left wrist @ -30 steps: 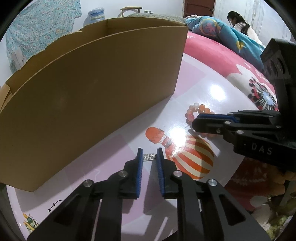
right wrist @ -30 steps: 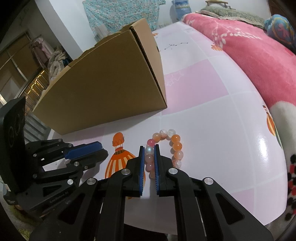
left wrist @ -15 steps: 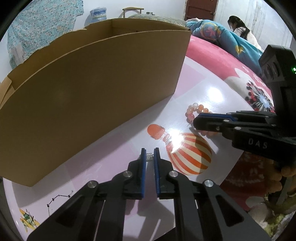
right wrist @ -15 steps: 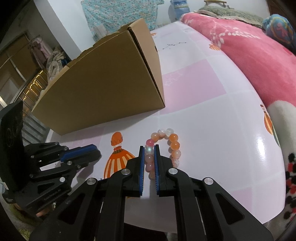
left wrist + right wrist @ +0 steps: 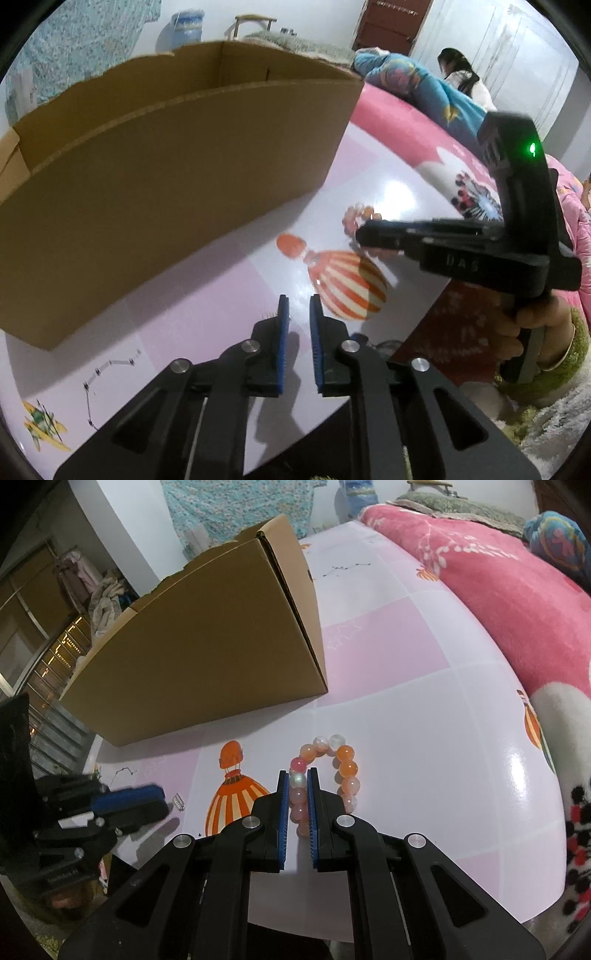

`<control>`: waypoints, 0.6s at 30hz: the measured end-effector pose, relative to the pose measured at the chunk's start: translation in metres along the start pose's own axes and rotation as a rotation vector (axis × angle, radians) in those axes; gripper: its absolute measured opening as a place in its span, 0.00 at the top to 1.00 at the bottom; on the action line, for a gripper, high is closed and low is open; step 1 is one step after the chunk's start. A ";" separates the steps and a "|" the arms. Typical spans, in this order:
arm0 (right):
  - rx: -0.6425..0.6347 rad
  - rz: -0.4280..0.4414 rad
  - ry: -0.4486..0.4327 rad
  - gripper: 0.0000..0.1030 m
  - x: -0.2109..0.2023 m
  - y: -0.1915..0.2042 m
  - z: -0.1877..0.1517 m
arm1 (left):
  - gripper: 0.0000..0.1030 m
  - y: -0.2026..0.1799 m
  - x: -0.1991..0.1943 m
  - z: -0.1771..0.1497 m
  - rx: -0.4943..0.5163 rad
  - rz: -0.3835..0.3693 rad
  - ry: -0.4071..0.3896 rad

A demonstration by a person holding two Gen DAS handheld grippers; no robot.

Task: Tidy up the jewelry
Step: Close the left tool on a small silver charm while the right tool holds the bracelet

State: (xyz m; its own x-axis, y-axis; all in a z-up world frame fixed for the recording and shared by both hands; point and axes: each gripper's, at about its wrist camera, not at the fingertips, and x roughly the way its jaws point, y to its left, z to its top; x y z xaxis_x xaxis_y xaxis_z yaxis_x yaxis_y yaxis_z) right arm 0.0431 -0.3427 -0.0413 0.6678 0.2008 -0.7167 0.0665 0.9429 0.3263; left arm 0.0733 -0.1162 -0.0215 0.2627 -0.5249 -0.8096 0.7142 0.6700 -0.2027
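My right gripper (image 5: 298, 775) is shut on one side of a pink, orange and white bead bracelet (image 5: 347, 764) that lies on the glossy pink and white table (image 5: 424, 720). My left gripper (image 5: 298, 301) hovers just above the table, its jaws opening a little with nothing between the pads. A small silver jewelry piece (image 5: 178, 801) lies on the table just off the left gripper's tips (image 5: 155, 803); in the left wrist view it peeks out beside the left finger (image 5: 267, 314). An open cardboard box (image 5: 166, 177) stands behind both grippers.
A hot-air balloon print (image 5: 236, 797) marks the table between the grippers. A pink blanket (image 5: 498, 590) borders the table on the right. The table's front edge runs close under both grippers. A person (image 5: 458, 74) sits far back. A hand (image 5: 535, 321) holds the right gripper.
My left gripper pinched the small silver piece, then rose and drew back with its jaws slightly parted; the piece now sits outside them on the table. The right gripper kept still on the bracelet.
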 end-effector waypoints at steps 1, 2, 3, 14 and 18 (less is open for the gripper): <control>-0.001 0.000 0.000 0.93 0.000 0.000 0.000 | 0.84 0.001 0.000 0.001 0.001 -0.004 -0.005; -0.001 -0.001 0.001 0.93 0.000 0.000 0.000 | 0.80 0.001 0.001 0.002 0.002 -0.009 -0.006; -0.001 -0.002 0.001 0.93 0.000 0.000 0.000 | 0.77 0.001 0.004 0.003 0.007 -0.004 0.007; 0.000 -0.010 0.001 0.93 -0.001 0.003 -0.001 | 0.69 -0.009 0.020 -0.003 0.071 0.130 0.062; -0.004 -0.017 0.001 0.93 -0.001 0.004 -0.001 | 0.71 -0.014 0.021 -0.003 0.107 0.174 0.061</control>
State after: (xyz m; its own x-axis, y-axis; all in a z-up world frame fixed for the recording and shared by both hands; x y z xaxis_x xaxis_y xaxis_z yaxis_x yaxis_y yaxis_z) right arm 0.0415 -0.3386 -0.0399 0.6660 0.1852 -0.7226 0.0748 0.9472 0.3118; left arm 0.0667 -0.1349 -0.0375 0.3505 -0.3714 -0.8598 0.7275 0.6861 0.0002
